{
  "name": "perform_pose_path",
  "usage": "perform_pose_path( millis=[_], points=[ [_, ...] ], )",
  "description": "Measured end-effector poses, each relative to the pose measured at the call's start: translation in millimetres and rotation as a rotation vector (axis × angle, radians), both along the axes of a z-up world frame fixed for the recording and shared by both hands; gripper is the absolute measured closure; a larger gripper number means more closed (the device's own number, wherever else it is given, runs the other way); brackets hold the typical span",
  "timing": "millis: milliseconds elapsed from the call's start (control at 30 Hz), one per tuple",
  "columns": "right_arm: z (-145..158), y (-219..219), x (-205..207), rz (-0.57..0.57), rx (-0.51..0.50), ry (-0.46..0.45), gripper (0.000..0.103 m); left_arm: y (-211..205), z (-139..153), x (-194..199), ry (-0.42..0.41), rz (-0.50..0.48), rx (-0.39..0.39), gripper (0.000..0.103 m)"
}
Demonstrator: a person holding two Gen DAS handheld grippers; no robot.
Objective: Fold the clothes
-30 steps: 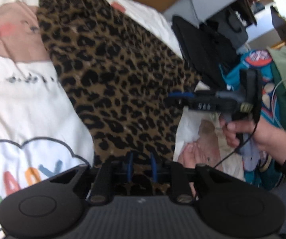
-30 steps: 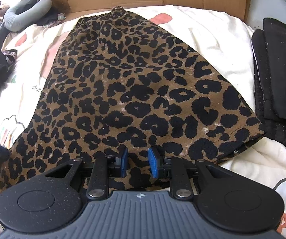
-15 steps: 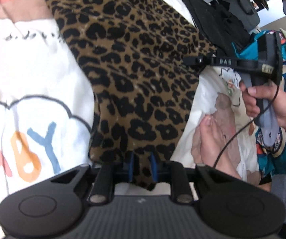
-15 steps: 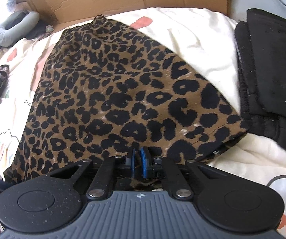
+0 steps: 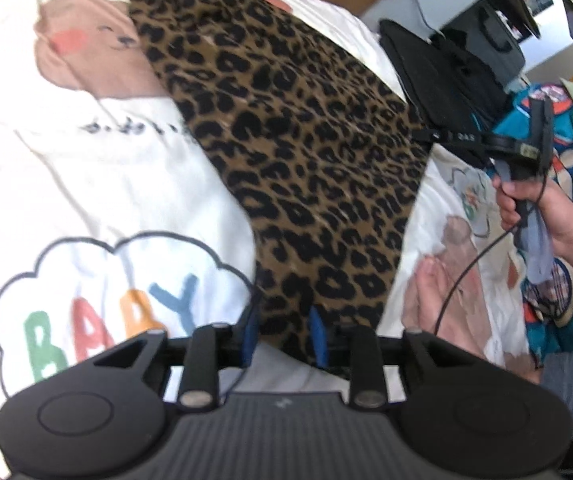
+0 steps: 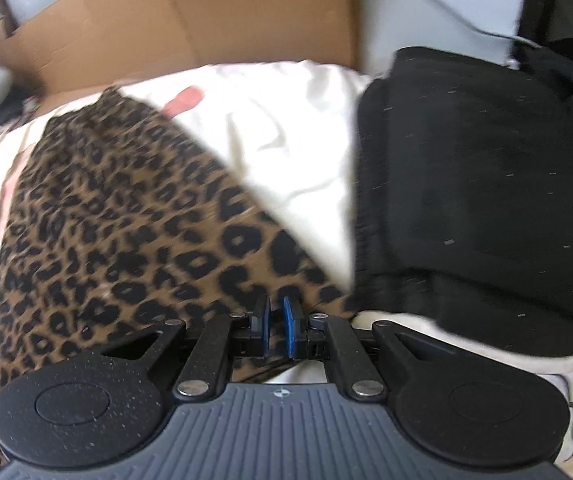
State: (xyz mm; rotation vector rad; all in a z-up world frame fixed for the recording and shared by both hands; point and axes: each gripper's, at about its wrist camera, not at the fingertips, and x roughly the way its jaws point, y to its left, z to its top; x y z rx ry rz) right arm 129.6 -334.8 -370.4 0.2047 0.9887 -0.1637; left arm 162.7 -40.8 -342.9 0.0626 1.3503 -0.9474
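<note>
Letting go, the left gripper (image 5: pixel 284 334) spreads around the leopard cloth (image 5: pixel 306 160); that corner may flop. Right gripper (image 6: pixel 276 328) seems, through blur, to pinch the hem; pulling could bunch it.

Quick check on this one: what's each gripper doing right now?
Left gripper: jaws opening, leopard-print garment hem between them.
Right gripper: shut on the garment's hem.

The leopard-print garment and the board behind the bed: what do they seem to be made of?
The leopard-print garment looks like a thin, soft, matte woven or knit fabric: it lies flat, and drapes limply; the fibre cannot be told. The board looks like plain brown cardboard, matte, with straight fold creases across it.
</note>
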Motion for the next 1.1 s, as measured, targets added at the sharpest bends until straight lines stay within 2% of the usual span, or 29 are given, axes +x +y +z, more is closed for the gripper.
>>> perform_pose_path(
  millis=[133, 267, 467, 600, 667, 767, 867, 933, 1100],
  points=[
    [-1.9, -8.2, 0.1, -0.03, -0.017, 0.004, 0.089, -1.6, -2.6, 4.7, -0.021, 0.016, 0.02, 0.064],
    [-7.6, -9.0, 1.2, -0.03, -0.017, 0.011, 0.089, -1.5, -11.9, 5.4, -0.001, 0.025, 0.017, 0.062],
    [-11.0, -6.2, 0.0, -0.007, -0.039, 0.01, 0.088, -1.7, -31.8, 5.5, 0.043, 0.046, 0.007, 0.061],
    [-11.4, -5.7, -1.3, -0.002, -0.042, 0.004, 0.088, 1.7, -37.4, 1.3, 0.039, 0.053, -0.023, 0.062],
    [-11.8, -6.0, -1.4, 0.0, -0.043, 0.002, 0.088, 3.7, -38.3, 0.2, 0.044, 0.058, -0.03, 0.078],
    [-12.1, -6.2, -1.4, 0.003, -0.044, 0.0, 0.088, 8.5, -37.2, -0.5, 0.062, 0.065, -0.049, 0.092],
    [-12.1, -6.6, -1.4, 0.006, -0.044, -0.001, 0.088, 17.4, -35.0, 0.5, 0.1, 0.101, -0.094, 0.092],
    [-12.3, -6.6, -1.6, 0.006, -0.044, -0.002, 0.088, 21.7, -35.5, 0.5, 0.121, 0.126, -0.111, 0.084],
    [-12.3, -6.4, -1.5, 0.014, -0.046, 0.0, 0.088, 21.6, -42.2, -1.9, 0.146, 0.166, -0.163, 0.073]
  ],
)
